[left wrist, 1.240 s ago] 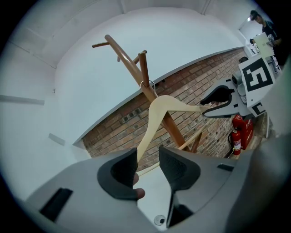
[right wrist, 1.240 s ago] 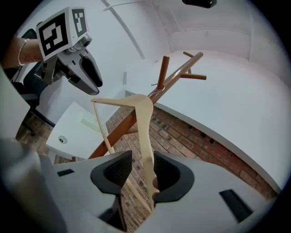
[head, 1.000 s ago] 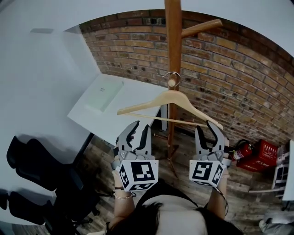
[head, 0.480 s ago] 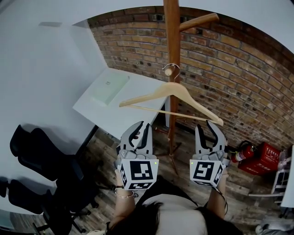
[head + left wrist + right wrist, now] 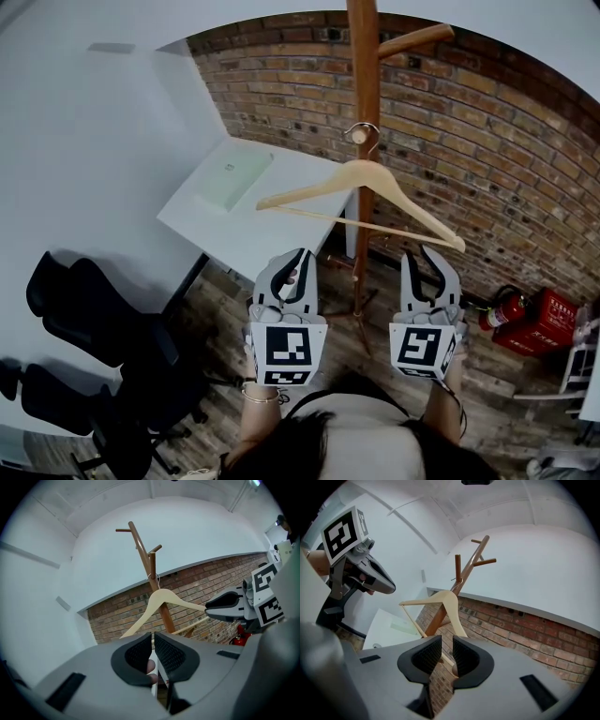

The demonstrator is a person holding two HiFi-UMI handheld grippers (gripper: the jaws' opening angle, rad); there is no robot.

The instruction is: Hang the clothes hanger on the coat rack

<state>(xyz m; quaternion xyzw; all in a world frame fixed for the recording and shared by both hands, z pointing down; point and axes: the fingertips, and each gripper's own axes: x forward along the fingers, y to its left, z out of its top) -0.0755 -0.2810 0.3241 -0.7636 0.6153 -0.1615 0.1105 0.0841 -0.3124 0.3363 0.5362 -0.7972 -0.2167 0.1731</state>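
A pale wooden clothes hanger [image 5: 366, 178] hangs by its metal hook [image 5: 362, 129] from a short peg on the brown coat rack pole [image 5: 364, 84]. Nothing holds it. Both grippers sit below the hanger and apart from it. My left gripper [image 5: 287, 261] has just been closing; its pads are all but together, with nothing between them. My right gripper [image 5: 424, 255] has also been closing, but a clear gap stays between its empty jaws. The left gripper view has the hanger [image 5: 161, 599] beyond the pads [image 5: 140, 651]. The right gripper view has the hanger [image 5: 445, 603] above the jaws.
A white table [image 5: 234, 225] with a pale green pad [image 5: 234, 180] stands left of the rack. Black office chairs [image 5: 103, 328] sit at the lower left. A brick wall [image 5: 469, 141] runs behind. A fire extinguisher [image 5: 506, 309] and a red box [image 5: 548, 319] lie at the right.
Both grippers have drawn slightly back from the hanger and their jaws have narrowed, the left far more than the right. The hanger stays on its peg.
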